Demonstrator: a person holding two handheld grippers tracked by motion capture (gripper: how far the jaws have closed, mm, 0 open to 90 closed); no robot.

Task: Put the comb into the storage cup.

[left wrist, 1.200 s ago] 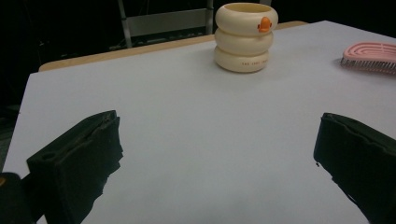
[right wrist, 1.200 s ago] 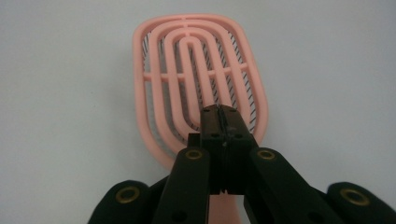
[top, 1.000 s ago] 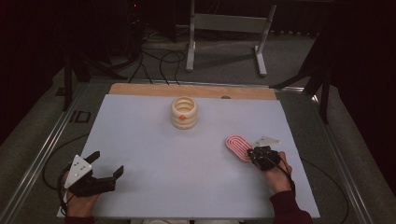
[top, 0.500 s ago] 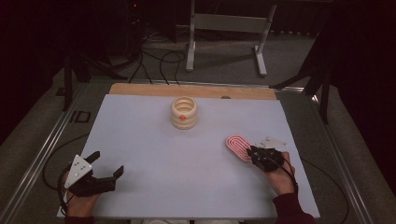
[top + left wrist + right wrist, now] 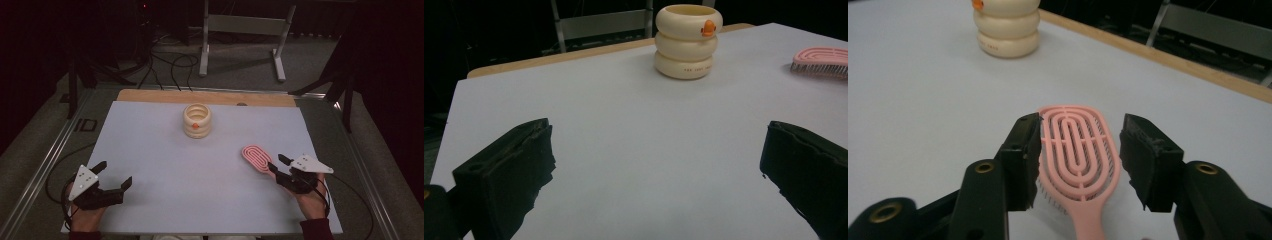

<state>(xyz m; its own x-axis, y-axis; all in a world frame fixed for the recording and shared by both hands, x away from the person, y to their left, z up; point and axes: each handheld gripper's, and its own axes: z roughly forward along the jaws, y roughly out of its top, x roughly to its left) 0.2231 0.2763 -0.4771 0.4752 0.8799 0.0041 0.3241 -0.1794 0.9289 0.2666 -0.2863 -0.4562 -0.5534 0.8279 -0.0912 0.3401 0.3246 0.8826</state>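
A pink oval hairbrush lies bristles-down on the white table at the right. My right gripper is open, its two jaws standing either side of the brush's head. The left jaw is against the brush's edge and the right jaw is a little off it. My left gripper rests near the front left corner, open wide with nothing between its jaws. A cream container of three stacked rings with an orange mark stands upright at the back middle, also seen in the gripper views.
The white sheet covers the table, with a wooden strip along its far edge. Metal rails run down both sides. Behind the table stand a grey metal frame and loose cables on the floor.
My right gripper has drawn back slightly toward the person along the brush. The brush, the container and the left gripper have not moved.
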